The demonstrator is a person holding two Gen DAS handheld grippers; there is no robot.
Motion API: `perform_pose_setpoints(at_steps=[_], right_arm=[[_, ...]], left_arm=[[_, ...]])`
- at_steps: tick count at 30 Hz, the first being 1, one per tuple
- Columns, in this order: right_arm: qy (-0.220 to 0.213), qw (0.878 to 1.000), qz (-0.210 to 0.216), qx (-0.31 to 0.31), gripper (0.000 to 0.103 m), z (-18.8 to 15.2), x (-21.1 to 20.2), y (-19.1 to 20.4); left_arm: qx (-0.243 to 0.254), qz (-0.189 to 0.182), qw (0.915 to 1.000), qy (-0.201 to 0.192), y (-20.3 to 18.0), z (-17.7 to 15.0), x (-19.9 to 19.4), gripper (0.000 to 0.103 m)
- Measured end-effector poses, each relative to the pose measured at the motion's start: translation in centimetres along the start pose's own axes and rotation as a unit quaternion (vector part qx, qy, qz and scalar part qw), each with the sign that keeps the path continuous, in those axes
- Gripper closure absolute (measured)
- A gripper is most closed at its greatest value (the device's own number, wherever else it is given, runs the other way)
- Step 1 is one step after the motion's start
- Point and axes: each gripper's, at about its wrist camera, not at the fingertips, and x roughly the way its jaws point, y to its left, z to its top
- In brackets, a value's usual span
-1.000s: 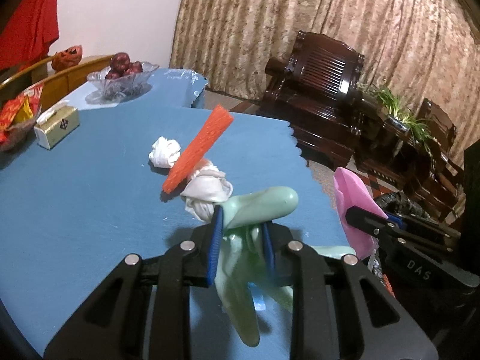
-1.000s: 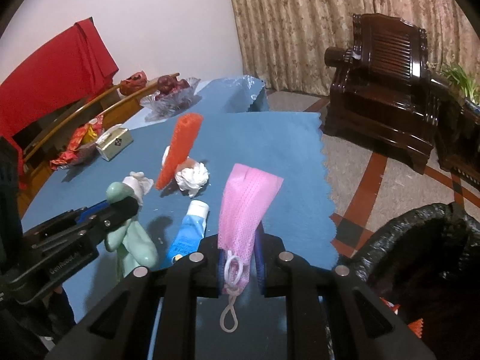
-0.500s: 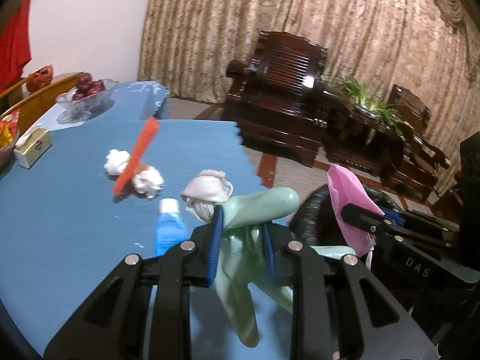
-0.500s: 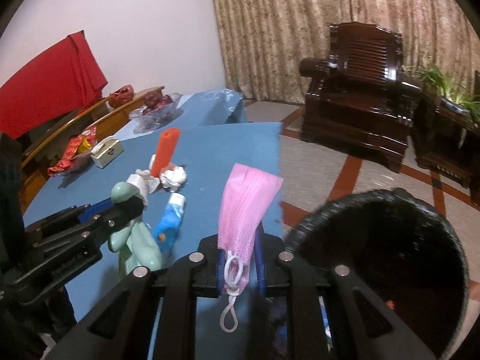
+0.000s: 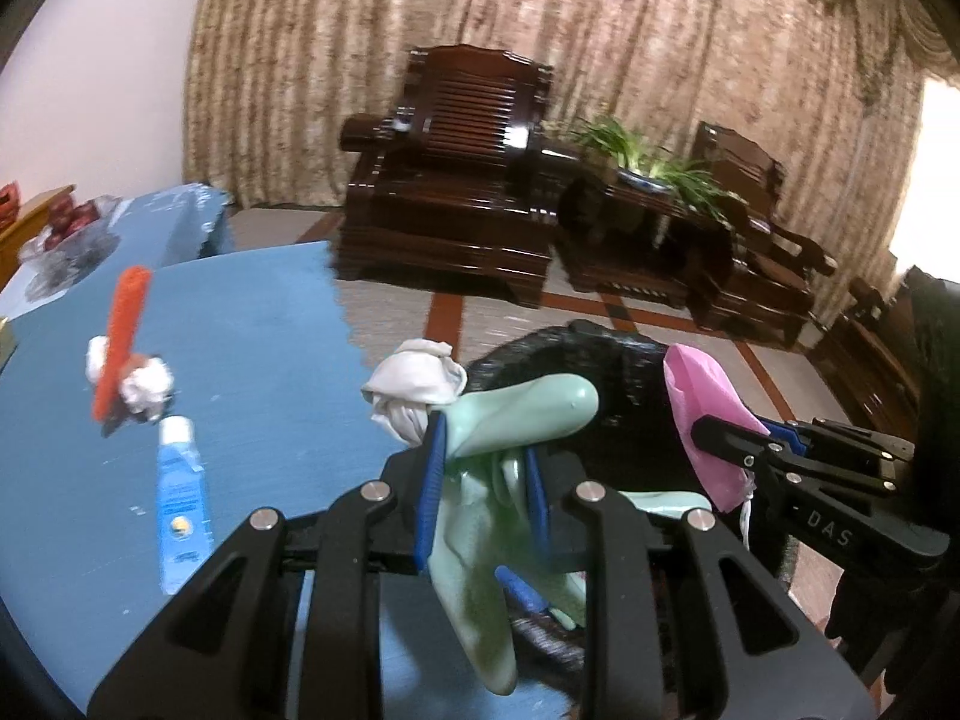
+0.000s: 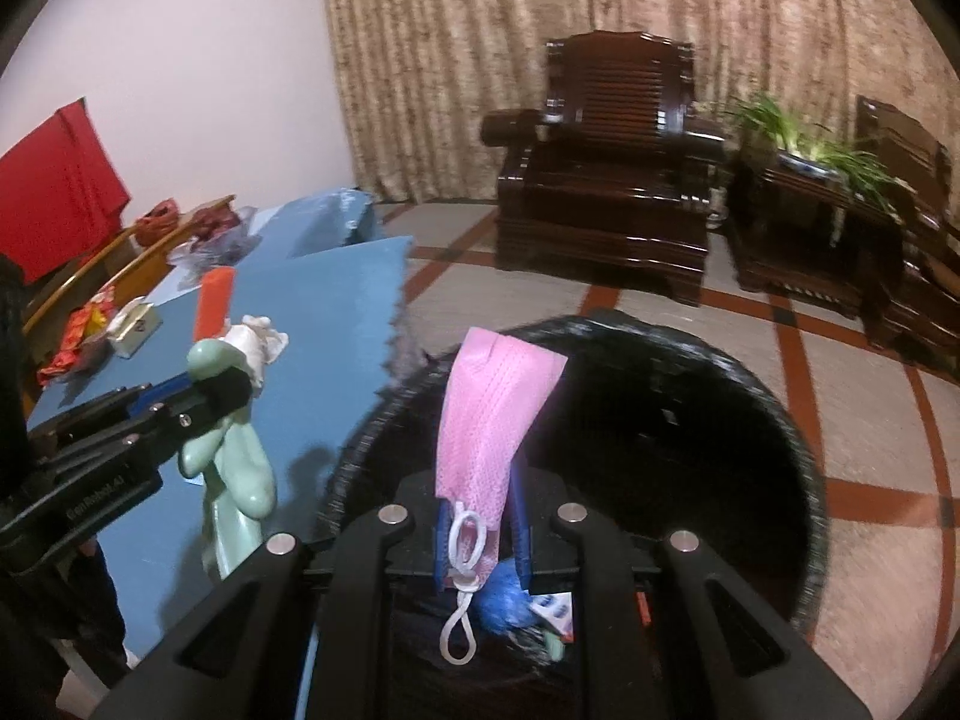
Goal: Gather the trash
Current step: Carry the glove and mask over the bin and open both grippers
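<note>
Left wrist view: the black-lined bin (image 5: 600, 372) stood on the floor just past the blue table (image 5: 252, 360), its inside mostly hidden behind the held things. The left gripper (image 5: 483, 480) had its jaws pinched on a pale green glove (image 5: 516, 414), whose fingers drooped below the pads while one stuck forward over the bin's near rim. A white crumpled tissue (image 5: 414, 384) sat against the glove's top, at the table edge. To the right, the right gripper (image 5: 729, 441) clamped a pink mask (image 5: 702, 402) over the bin. On the table lay a blue tube (image 5: 180, 504), an orange stick (image 5: 120, 342) and a tissue wad (image 5: 147, 384). A bowl of fruit (image 5: 66, 228) stood far left.

Right wrist view: the bin (image 6: 780, 420) gaped directly beneath the right gripper (image 6: 480, 534), holding a blue crumpled scrap (image 6: 504, 600) and some small wrappers at the bottom. The jaws were pressed on the mask (image 6: 492, 414), which stood upright above them, its white ear loop (image 6: 462, 594) dangling into the bin. At left, the left gripper (image 6: 222, 396) gripped the glove (image 6: 240, 468) above the table (image 6: 336, 300), beside the bin's rim.
</note>
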Motion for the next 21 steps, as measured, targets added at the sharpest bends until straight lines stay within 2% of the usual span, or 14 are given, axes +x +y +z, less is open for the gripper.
perform_pose_setpoints(at_steps=[12, 21], right_arm=[[0.005, 0.999, -0.043, 0.026, 0.087, -1.0, -0.1, -4.6], [0.009, 0.998, -0.054, 0.039, 0.087, -1.5, 0.5, -6.1]], left_arm=[[0.035, -0.042, 0.9984, 0.015, -5.2, 0.1, 4.3, 0.08], [0.04, -0.051, 0.9976, 0.024, -6.1, -0.4, 6.0, 0.078]])
